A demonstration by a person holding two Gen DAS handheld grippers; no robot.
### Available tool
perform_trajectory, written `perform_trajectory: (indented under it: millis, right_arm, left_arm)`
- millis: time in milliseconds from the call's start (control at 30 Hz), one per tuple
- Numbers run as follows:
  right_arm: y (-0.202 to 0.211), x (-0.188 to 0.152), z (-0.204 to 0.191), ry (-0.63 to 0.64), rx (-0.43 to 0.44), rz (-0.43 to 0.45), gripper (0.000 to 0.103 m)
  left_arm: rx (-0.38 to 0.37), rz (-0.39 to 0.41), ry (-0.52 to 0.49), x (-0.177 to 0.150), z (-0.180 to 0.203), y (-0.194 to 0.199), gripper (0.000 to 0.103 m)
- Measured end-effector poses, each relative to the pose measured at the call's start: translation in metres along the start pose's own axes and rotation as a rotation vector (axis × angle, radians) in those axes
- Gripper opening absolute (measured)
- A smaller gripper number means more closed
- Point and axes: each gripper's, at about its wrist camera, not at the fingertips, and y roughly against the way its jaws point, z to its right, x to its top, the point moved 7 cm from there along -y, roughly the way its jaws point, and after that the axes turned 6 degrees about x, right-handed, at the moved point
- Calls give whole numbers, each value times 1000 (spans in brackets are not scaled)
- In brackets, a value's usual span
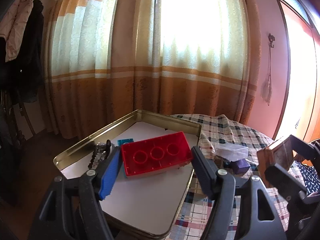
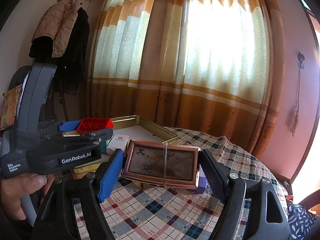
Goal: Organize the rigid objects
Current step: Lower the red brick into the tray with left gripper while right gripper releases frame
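Note:
A red brick-shaped box [image 1: 140, 168] with three rings on its upturned face hangs over the gold tray [image 1: 84, 140]. My left gripper [image 1: 156, 152] is shut on its two ends. In the right wrist view, that same left gripper [image 2: 90, 129] holds the red box [image 2: 94, 123] above the tray rim [image 2: 158, 129], with a person's hand on its handle. My right gripper [image 2: 161, 156] is shut on a copper-framed flat tin [image 2: 148, 164] with a rubber band around it, held above the plaid cloth. The tin [image 1: 278, 154] also shows at the far right of the left wrist view.
In the tray lie a teal box [image 1: 125, 141] and a silvery crumpled item [image 1: 99, 154]. A clear plastic box [image 1: 233, 152] and a purple box [image 1: 240, 165] sit on the plaid tablecloth [image 1: 230, 132]. A white box [image 2: 118, 142] stands by the tray. Curtains hang behind.

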Motion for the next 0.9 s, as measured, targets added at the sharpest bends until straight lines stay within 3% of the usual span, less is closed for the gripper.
perform_trajectory:
  millis: [267, 600, 900]
  right_arm:
    - [-7, -3, -4, -4, 10, -19, 79]
    - [-35, 7, -9, -67, 81, -58, 79]
    - [-95, 26, -24, -96, 166, -145, 79]
  left_arm:
    - [8, -8, 12, -1, -7, -4, 70]
    - [53, -28, 32, 17, -33, -13, 70]
    - [99, -138, 7, 32, -54, -44, 70]
